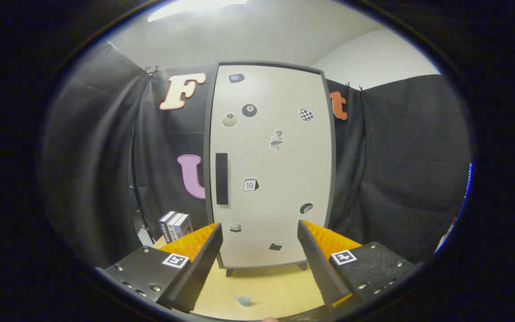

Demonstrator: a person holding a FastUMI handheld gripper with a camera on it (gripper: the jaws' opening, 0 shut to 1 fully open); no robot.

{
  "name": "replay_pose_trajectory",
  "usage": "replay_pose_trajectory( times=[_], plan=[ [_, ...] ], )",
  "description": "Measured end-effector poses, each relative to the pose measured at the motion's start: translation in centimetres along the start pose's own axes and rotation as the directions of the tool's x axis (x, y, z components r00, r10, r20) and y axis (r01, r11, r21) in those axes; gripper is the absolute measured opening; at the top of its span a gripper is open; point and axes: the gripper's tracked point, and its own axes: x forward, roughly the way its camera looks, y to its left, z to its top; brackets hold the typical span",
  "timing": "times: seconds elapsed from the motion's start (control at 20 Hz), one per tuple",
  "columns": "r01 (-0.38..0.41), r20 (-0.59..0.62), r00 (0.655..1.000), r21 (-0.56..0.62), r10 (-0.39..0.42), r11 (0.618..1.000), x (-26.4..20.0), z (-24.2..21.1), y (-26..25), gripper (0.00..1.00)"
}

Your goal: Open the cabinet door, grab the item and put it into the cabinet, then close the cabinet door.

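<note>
So the surface here is a light wood tabletop (266, 286), plain yellowish finish. Straight ahead of the claw's spread fingers, a tall cream cabinet (271, 165) with a dark frame stands on it on short legs, door closed. Off beyond the left finger, a few boxes (175, 225) stand upright side by side near the tabletop's far corner. Down between the fingers, close in, there's a small pale blue thing (243, 300) lying on the wood. Can't tell what it is.
</note>
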Motion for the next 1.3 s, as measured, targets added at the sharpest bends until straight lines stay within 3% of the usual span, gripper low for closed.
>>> replay_pose_trajectory(
  times=[0.8,1.3],
  plan=[
    [0.009,-0.002,1.0,-0.003,-0.009,1.0,1.3,0.0,0.3,1.0],
    [-0.034,-0.017,0.999,0.012,0.035,0.999,4.0,0.1,2.0,1.0]
  ],
)
